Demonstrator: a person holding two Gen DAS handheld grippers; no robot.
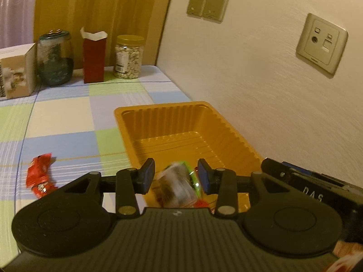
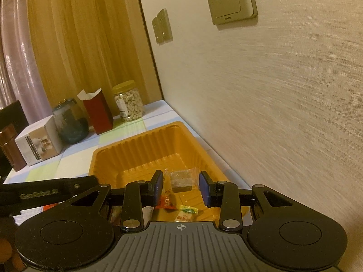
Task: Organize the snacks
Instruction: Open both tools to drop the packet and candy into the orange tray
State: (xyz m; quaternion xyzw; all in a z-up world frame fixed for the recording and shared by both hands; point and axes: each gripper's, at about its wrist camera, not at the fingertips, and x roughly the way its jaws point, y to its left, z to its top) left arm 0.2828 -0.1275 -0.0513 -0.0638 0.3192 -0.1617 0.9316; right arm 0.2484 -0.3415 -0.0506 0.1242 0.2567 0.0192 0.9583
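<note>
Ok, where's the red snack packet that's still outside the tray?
In the left wrist view, the red snack packet lies on the checked tablecloth, left of the orange tray and just beyond the left gripper's left side.

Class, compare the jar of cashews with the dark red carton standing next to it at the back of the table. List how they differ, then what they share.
The jar of cashews is round and see-through, so its nuts show; the dark red carton is square-sided and opaque, its contents hidden. The jar is closed with a yellow lid; the carton stands with its top flaps open. Both stand upright, side by side on the checked tablecloth, behind the orange tray.
</note>
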